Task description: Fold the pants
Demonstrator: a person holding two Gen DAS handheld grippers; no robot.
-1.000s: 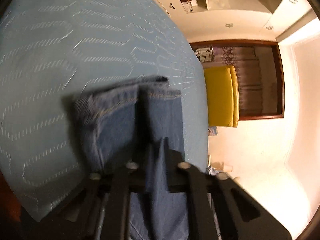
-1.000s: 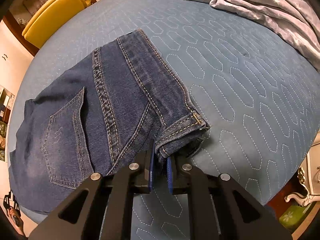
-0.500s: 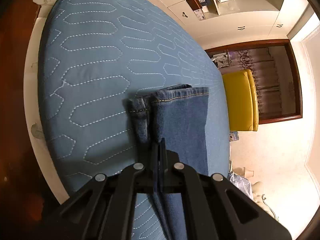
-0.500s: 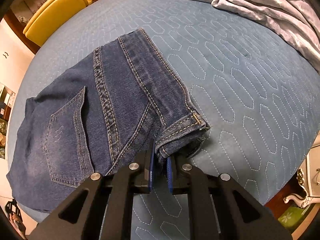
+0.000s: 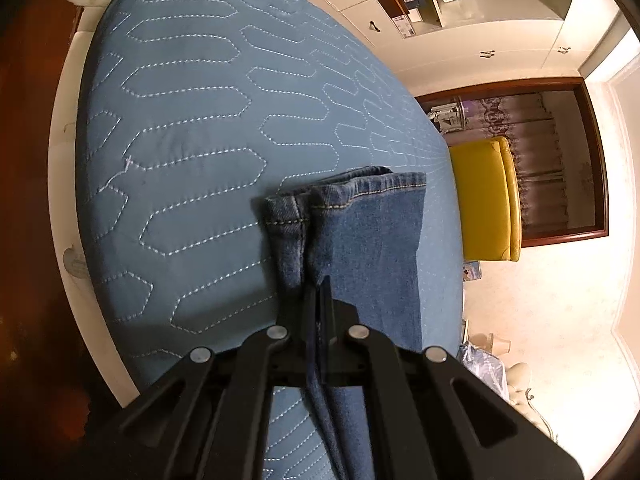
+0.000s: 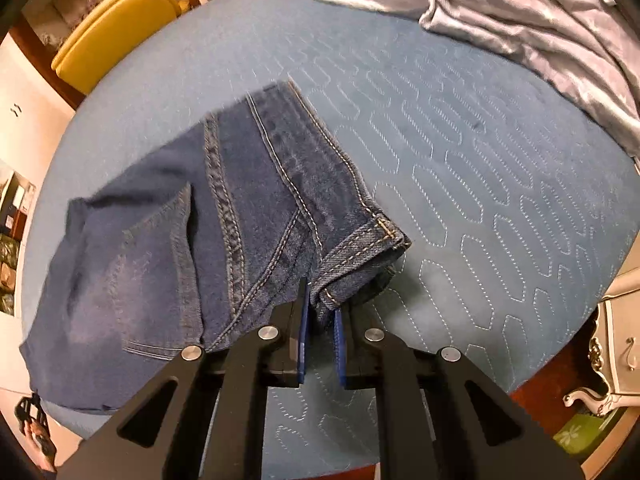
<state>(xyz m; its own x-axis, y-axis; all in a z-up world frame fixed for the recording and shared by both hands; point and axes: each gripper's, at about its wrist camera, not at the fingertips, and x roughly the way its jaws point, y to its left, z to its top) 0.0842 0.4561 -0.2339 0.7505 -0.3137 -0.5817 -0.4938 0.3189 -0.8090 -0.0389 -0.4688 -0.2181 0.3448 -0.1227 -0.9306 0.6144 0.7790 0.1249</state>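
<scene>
Dark blue jeans lie on a blue quilted bed. In the left wrist view the leg hems (image 5: 352,216) hang forward from my left gripper (image 5: 318,300), which is shut on the denim near the hems, held above the bed (image 5: 192,128). In the right wrist view the waist and back pocket part (image 6: 192,240) is spread out, and my right gripper (image 6: 320,312) is shut on the waistband corner (image 6: 360,252). The middle of the legs is hidden.
A grey blanket (image 6: 500,12) is bunched at the bed's far right. A yellow armchair (image 5: 484,200) stands beyond the bed by a dark doorway. White cupboards (image 5: 400,4) line the wall. A white nightstand (image 6: 624,320) stands beside the bed's right edge.
The left gripper has swung the hems over the bed and settled. The right gripper has moved with the waistband, and the waist part now looks blurred and shifted toward the right.
</scene>
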